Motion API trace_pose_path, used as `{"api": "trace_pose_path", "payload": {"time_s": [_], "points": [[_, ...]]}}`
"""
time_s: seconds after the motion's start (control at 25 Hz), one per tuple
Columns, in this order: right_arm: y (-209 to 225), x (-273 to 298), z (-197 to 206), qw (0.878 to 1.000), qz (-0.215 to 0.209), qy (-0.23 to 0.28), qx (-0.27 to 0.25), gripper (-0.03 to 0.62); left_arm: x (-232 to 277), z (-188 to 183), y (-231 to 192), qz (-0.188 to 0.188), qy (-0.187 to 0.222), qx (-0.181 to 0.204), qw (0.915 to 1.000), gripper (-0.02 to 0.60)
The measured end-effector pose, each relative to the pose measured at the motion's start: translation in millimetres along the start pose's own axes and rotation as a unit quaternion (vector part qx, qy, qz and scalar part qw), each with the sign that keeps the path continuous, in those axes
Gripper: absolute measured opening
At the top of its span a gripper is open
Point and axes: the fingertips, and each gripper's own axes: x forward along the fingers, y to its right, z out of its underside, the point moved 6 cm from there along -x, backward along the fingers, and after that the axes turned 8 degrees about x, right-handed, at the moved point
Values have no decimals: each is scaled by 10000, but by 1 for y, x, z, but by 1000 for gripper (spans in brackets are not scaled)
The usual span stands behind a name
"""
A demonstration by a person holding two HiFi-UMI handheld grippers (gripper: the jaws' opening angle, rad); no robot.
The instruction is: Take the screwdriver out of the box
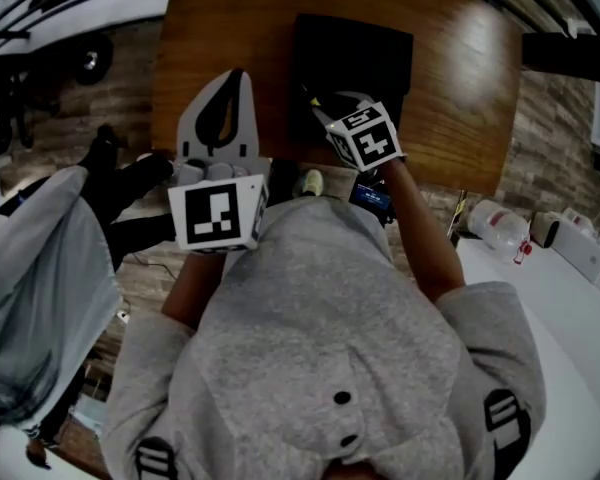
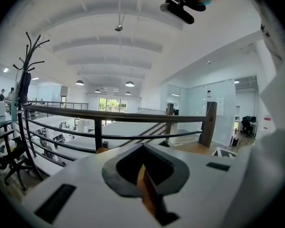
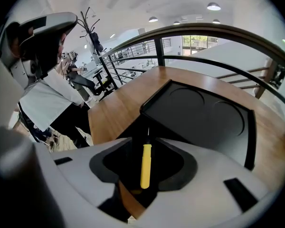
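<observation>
Wooden table bears black box, its near edge under right gripper.
Right jaws apart, yellow screwdriver between them, unclamped; left gripper closed, empty.

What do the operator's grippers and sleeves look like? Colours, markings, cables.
Both the left gripper and right gripper have broad white jaws with dark padded inner edges; each carries a white cube with black square markers. No cables show. The person wears a grey sweatshirt, forearms bare.
</observation>
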Motion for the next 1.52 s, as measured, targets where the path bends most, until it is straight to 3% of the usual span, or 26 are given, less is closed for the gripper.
{"api": "trace_pose_path", "payload": {"time_s": [1.16,1.32,1.52], "points": [[7,65,16,9868,583,-1511,53,127,10,10,-33,-148,-177,-57,9997,12],[9,67,14,9814,875,-1708,-90,95,10,10,-31,-139,-173,-64,9997,12],[5,67,14,9823,955,-1544,-469,95,5,9,-29,-141,-71,-44,9999,12]]}}
